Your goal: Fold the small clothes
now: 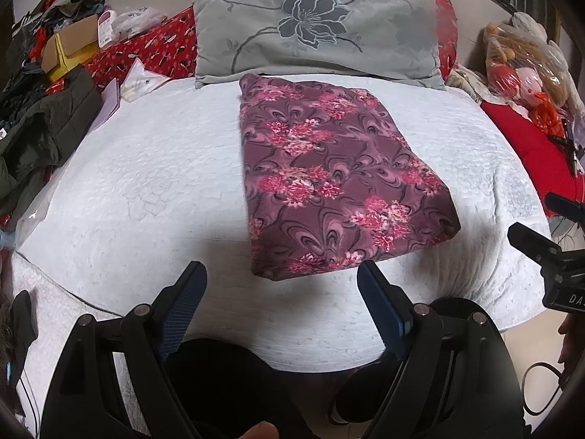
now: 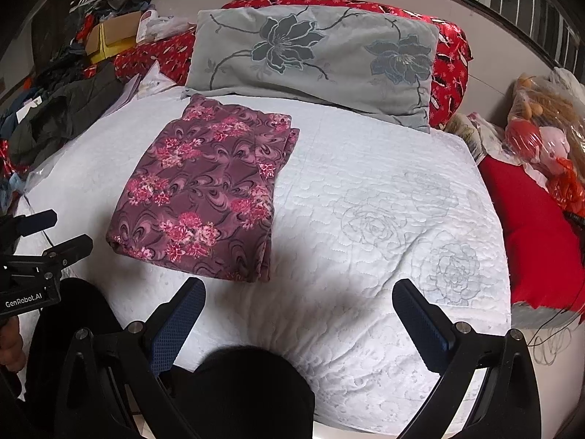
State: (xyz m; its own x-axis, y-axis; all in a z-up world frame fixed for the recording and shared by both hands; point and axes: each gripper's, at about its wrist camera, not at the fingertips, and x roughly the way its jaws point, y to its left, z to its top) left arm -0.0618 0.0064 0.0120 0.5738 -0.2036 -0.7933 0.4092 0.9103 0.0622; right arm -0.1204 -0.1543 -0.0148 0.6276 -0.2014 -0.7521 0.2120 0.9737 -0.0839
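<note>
Folded floral garment [image 1: 329, 179] lies ahead of both wide, empty tongs, long axis running away, nearer the left gripper [image 1: 281, 292] than the right gripper [image 2: 299, 307].

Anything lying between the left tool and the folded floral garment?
Nothing: only bare white quilt separates the open left tool from the folded floral garment. The left wrist view shows it best.

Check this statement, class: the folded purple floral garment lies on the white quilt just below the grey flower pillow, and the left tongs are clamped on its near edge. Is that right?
Not quite. The folded purple floral garment does lie on the white quilt below the grey flower pillow, but the left tongs are open and apart from it, as the left wrist view shows.
</note>
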